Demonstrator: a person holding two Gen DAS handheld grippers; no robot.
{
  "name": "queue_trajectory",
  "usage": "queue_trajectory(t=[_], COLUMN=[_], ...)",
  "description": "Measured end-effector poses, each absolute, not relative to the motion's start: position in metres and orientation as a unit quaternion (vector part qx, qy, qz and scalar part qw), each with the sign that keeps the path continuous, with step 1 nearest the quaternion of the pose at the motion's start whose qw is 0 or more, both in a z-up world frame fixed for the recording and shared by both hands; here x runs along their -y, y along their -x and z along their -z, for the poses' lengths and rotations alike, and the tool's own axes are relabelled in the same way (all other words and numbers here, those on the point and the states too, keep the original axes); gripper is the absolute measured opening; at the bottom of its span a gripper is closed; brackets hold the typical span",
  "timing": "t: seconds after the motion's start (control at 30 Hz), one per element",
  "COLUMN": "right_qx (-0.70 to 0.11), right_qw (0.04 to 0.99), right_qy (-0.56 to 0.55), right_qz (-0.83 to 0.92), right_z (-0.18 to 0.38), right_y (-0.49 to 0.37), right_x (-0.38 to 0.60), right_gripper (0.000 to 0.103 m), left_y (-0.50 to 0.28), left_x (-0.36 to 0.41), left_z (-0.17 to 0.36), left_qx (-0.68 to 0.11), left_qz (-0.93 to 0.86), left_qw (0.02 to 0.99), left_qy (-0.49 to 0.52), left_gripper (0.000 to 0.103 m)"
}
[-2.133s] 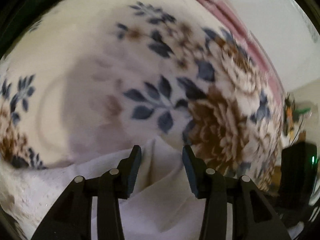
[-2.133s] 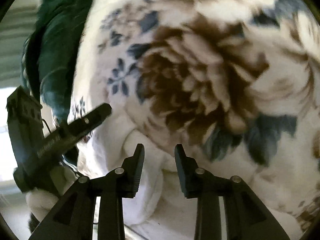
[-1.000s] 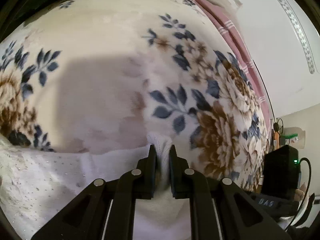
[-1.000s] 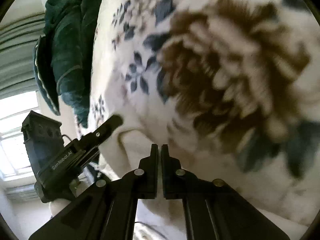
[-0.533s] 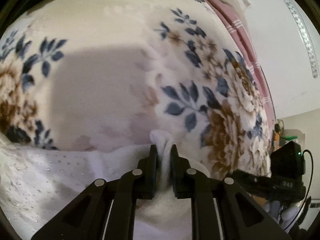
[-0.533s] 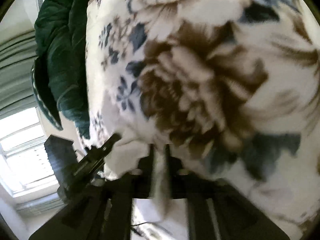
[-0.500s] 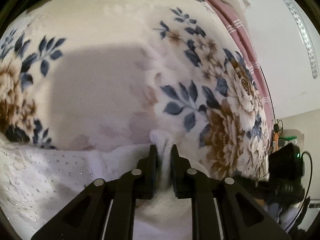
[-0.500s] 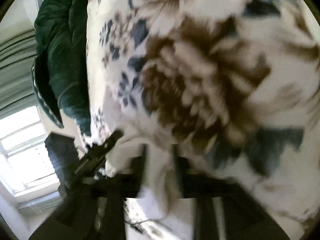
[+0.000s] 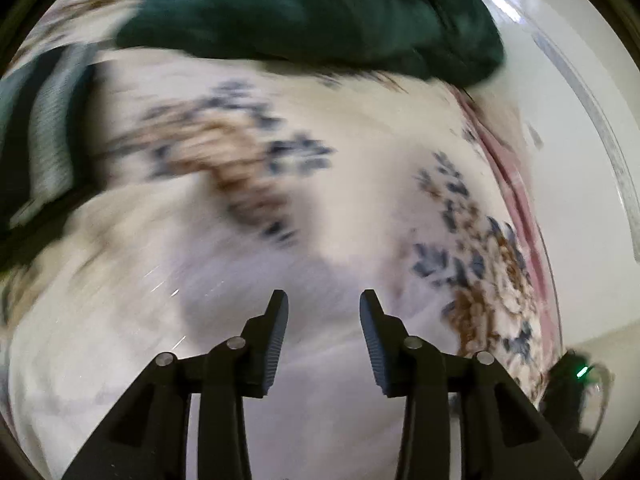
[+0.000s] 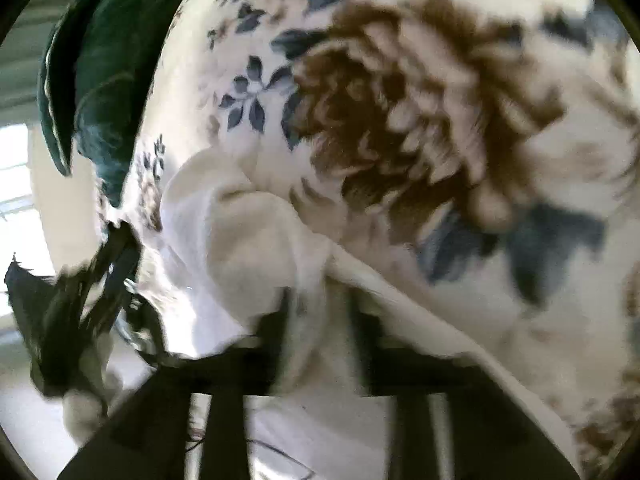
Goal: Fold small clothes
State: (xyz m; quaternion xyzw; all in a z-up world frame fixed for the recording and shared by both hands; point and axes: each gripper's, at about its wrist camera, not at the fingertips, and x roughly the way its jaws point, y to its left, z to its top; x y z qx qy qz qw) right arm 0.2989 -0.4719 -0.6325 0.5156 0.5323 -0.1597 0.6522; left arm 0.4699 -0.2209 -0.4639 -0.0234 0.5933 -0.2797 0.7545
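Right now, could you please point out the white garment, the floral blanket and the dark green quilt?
white garment [image 10: 248,240]: right wrist view, bunched fold.
floral blanket [image 10: 400,120]: right wrist view, brown flower.
dark green quilt [image 9: 320,12]: left wrist view, top middle.

You're over a floral bed blanket [image 9: 360,184]; dark green bedding [image 9: 320,12] behind, pale wall [image 9: 580,160] right, bright window [image 10: 16,184] left.

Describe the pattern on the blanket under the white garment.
Cream fleece blanket with large brown flowers and blue leaves; clearest in the right wrist view.
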Motion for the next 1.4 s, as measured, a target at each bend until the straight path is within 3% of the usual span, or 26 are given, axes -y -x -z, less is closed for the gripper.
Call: queue_trajectory(t=[0.07,0.13,0.17,0.2,0.23,0.33,0.5,0.7,0.9,1.0,1.03,1.1,1.27,1.37,1.4], right_qx=[-0.548,-0.567,-0.574,-0.583,-0.590,-0.608,-0.641,-0.670,-0.687,-0.692,-0.694,-0.700,-0.706,-0.705,-0.703], right_qw=[0.686,0.707,0.716,0.724,0.734,0.759,0.752,0.737,0.725,0.721,0.719,0.713,0.707,0.708,0.710], right_qy=[-0.447,-0.389,-0.362,-0.331,-0.295,-0.186,-0.139,-0.088,-0.053,-0.041,-0.039,-0.033,-0.033,-0.036,-0.030], right_qz=[0.171,0.167,0.166,0.165,0.164,0.140,0.063,0.011,-0.012,-0.008,-0.006,0.000,0.011,0.018,0.023], right_z=[0.607,0.590,0.584,0.579,0.573,0.561,0.569,0.584,0.595,0.598,0.600,0.605,0.611,0.613,0.614], right_y=[-0.310,-0.329,-0.335,-0.341,-0.347,-0.366,-0.375,-0.374,-0.365,-0.360,-0.359,-0.354,-0.342,-0.336,-0.335], right_x=[0.463,0.445,0.436,0.427,0.413,0.355,0.270,0.173,0.118,0.106,0.105,0.100,0.096,0.095,0.095], right_gripper=[0.064,0.079,0.083,0.095,0.101,0.102,0.102,0.102,0.102,0.102,0.102,0.102,0.102,0.102,0.102], left_y=[-0.444,-0.420,-0.405,-0.391,-0.378,-0.342,-0.279,-0.170,-0.069,-0.064,-0.066,-0.075,-0.098,-0.096,-0.091], left_x=[0.179,0.140,0.118,0.100,0.079,0.016,-0.094,-0.219,-0.303,-0.326,-0.332,-0.343,-0.362,-0.366,-0.361], left_z=[0.459,0.459,0.460,0.462,0.464,0.473,0.482,0.491,0.541,0.552,0.549,0.539,0.534,0.557,0.561], left_qx=[-0.590,-0.593,-0.596,-0.600,-0.606,-0.616,-0.601,-0.539,-0.459,-0.407,-0.392,-0.372,-0.357,-0.393,-0.390], left_qz=[0.239,0.196,0.169,0.142,0.117,0.046,-0.074,-0.246,-0.376,-0.385,-0.390,-0.397,-0.364,-0.326,-0.313], left_qw=[0.770,0.779,0.783,0.785,0.783,0.776,0.758,0.701,0.582,0.584,0.593,0.620,0.663,0.636,0.630], left_qy=[0.039,0.052,0.060,0.066,0.076,0.129,0.241,0.398,0.557,0.588,0.585,0.566,0.549,0.579,0.594], left_gripper=[0.037,0.050,0.065,0.077,0.080,0.081,0.081,0.081,0.081,0.077,0.070,0.010,0.012,0.035,0.033])
